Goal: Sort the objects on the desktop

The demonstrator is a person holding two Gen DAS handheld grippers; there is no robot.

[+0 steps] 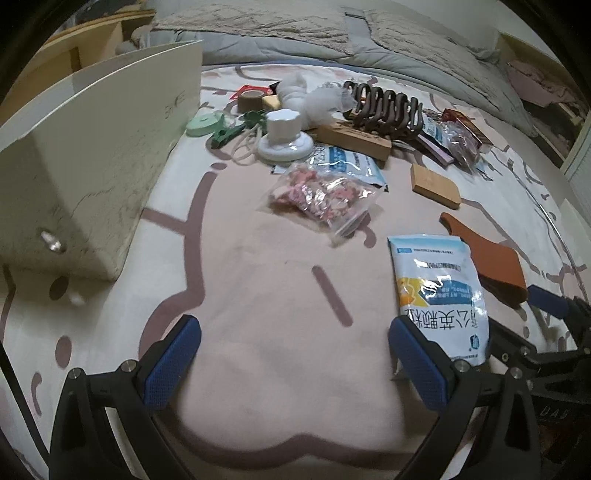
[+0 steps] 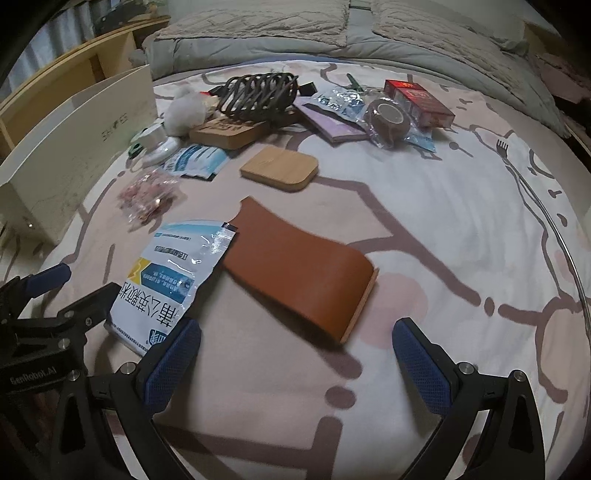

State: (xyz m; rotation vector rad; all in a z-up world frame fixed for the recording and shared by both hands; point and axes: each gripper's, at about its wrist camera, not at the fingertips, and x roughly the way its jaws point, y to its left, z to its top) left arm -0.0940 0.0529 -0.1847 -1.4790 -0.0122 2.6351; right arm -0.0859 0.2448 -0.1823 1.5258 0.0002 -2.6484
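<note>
Many small objects lie on a pink and white blanket [image 1: 258, 350]. My left gripper [image 1: 295, 365] is open over bare blanket, its right finger beside a blue and white medicine sachet [image 1: 441, 295]. My right gripper [image 2: 295, 365] is open, just short of a brown leather case [image 2: 299, 273], and the same sachet [image 2: 166, 277] lies by its left finger. Farther off are a clear bag of pink bits [image 1: 321, 195], a wooden block [image 2: 279, 167], a dark hair claw [image 2: 256, 94] and a white knob-shaped object [image 1: 282, 136].
A cream open box [image 1: 85, 162] stands at the left on the blanket. A red carton [image 2: 417, 99], a bagged brown tape roll [image 2: 388, 116], a green tape measure [image 1: 203, 123] and white fluff [image 1: 314, 99] crowd the far side. Grey bedding [image 2: 295, 33] lies behind.
</note>
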